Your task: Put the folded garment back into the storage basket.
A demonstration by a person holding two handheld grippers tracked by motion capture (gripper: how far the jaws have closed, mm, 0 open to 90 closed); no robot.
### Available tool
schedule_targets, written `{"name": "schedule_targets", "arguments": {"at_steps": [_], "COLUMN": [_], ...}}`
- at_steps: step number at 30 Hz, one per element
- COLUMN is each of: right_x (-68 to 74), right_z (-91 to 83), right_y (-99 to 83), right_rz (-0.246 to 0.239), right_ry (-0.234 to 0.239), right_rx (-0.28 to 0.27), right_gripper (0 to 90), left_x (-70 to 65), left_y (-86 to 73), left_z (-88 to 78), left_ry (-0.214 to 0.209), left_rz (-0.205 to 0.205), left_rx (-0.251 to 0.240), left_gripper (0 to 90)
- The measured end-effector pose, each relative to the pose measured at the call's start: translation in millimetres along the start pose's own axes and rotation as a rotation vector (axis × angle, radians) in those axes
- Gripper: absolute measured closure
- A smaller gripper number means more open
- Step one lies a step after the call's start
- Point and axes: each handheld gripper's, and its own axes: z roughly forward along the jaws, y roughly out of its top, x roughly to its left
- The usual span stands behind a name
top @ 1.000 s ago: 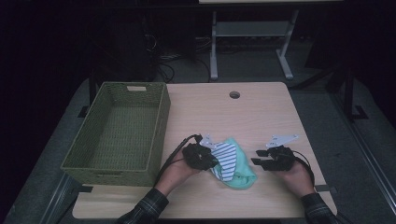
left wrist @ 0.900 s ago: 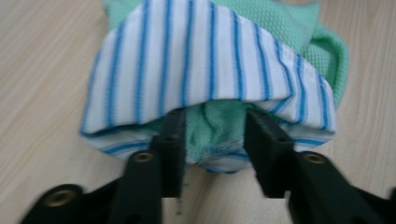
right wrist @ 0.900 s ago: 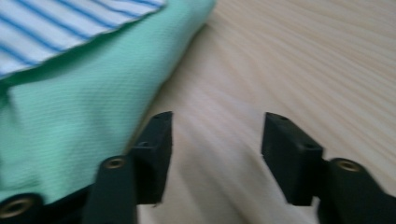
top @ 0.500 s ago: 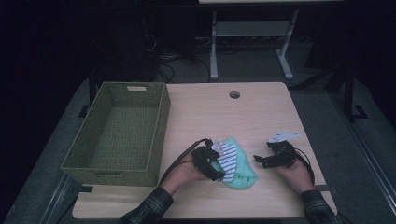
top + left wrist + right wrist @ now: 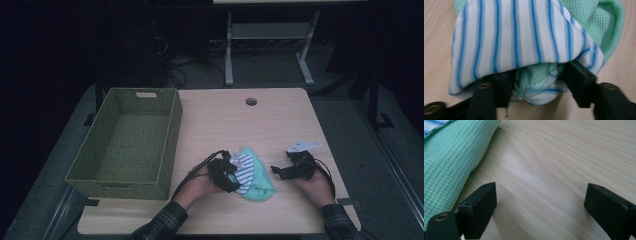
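Note:
A bundled cloth (image 5: 256, 179), mint-green waffle fabric with a white, blue-striped piece on top, lies near the front of the wooden table (image 5: 240, 125). My left gripper (image 5: 233, 173) is at the bundle's left side. In the left gripper view its jaws have just been closing, and my left gripper (image 5: 537, 87) now pinches a bunched fold of the cloth (image 5: 511, 37), whose striped layer drapes over the jaw tips. My right gripper (image 5: 278, 171) rests just right of the bundle. Its jaws have just been opening, and my right gripper (image 5: 540, 195) stands open over bare wood, the green cloth (image 5: 449, 157) beside its left jaw.
A green woven basket (image 5: 170, 130) stands on the table's left side, with nothing showing inside it. A round cable hole (image 5: 251, 101) sits near the far edge. Beyond the table are a white metal stand (image 5: 270, 35) and dark floor.
My left gripper slid right into the cloth, opened, then closed on a fold. My right gripper's jaws opened wider while the hand stayed in place.

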Motion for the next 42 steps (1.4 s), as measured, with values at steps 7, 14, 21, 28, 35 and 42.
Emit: {"name": "schedule_targets", "arguments": {"at_steps": [7,14,21,28,35,42], "right_x": [0.3,0.1,0.3,0.2,0.2,0.1], "right_z": [0.2,0.2,0.4,0.3,0.3,0.4], "right_y": [0.2,0.3,0.2,0.2,0.2,0.1], "right_rz": [0.005,0.005,0.007,0.007,0.008,0.007], "right_ry": [-0.003,-0.003,-0.004,-0.004,-0.005,-0.008], "right_rx": [0.001,-0.001,-0.003,-0.003,-0.003,-0.002], "right_gripper": [10.5,10.6,10.6,10.6,10.6,10.8], "left_x": [3.9,7.5,13.3,14.6,17.0,20.9], "left_y": [-0.3,-0.4,-2.6,-1.0,1.7,5.5], "left_z": [-1.7,-2.8,-10.3,-28.8,-50.9,-76.0], "left_ry": [0.020,0.005,-0.044,-0.058,-0.055,-0.045], "left_rz": [0.008,-0.020,-0.064,-0.081,-0.110,-0.117], "left_rx": [-0.003,-0.005,-0.044,-0.090,-0.150,-0.175], "left_gripper": [68.9,74.3,74.8,74.7,74.7,74.6]}}
